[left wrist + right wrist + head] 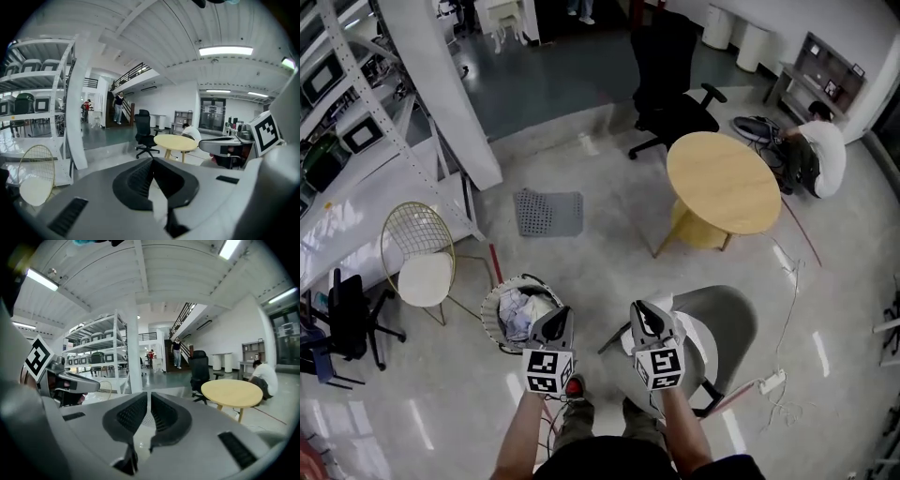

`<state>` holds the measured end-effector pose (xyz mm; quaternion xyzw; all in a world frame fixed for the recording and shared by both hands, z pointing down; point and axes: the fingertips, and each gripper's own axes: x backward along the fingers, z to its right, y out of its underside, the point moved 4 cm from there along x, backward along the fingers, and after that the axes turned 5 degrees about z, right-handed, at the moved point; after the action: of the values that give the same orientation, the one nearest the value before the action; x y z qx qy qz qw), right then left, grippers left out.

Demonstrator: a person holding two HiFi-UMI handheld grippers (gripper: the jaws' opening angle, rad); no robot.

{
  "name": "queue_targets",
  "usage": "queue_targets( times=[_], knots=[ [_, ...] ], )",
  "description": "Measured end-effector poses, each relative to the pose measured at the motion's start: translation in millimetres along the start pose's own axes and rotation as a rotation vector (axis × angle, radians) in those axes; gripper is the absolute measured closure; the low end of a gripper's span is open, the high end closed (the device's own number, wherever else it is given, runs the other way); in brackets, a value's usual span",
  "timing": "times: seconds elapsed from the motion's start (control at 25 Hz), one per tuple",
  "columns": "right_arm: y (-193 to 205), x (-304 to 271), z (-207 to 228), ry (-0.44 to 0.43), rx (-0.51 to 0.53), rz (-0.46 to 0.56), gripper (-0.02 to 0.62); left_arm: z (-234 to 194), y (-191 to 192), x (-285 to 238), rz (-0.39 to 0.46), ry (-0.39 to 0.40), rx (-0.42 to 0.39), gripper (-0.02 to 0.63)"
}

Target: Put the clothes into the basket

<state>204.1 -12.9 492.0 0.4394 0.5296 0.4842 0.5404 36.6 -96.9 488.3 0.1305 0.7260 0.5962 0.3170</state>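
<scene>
A round wire basket (491, 310) stands on the floor at my left foot, with pale crumpled clothes (521, 313) inside it. My left gripper (557, 321) hovers just right of the basket's rim, jaws together and empty. My right gripper (643, 317) is held level beside it, over the white seat of a grey chair (728, 324). Its jaws stand shut with only a thin slit and nothing between them. In the left gripper view the left gripper (152, 161) points across the room. In the right gripper view the right gripper (149, 401) faces the shelves.
A round wooden table (722, 183) and a black office chair (675, 103) stand ahead. A gold wire chair (417, 253) sits left of the basket, white shelving (356, 141) behind it. A grey mat (548, 214) lies on the floor. A person (816, 155) crouches far right; a cable (769, 382) trails near the grey chair.
</scene>
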Motion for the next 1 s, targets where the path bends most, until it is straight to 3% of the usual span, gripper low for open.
queue_targets(
  times=[0.28,0.56,0.76,1.0],
  knots=[
    [20,43,70,0.139,-0.045,-0.024,0.549,69,7,-45,-0.038,0.139,-0.023,0.600],
    [62,81,121,0.216,-0.091,-0.093,0.549,131,35,-80,-0.102,0.227,-0.026,0.600],
    [97,88,144,0.208,-0.110,-0.143,0.549,157,61,-103,-0.153,0.246,-0.032,0.600],
    [147,72,158,0.155,-0.123,-0.222,0.549,160,102,-126,-0.233,0.227,-0.024,0.600]
  ],
)
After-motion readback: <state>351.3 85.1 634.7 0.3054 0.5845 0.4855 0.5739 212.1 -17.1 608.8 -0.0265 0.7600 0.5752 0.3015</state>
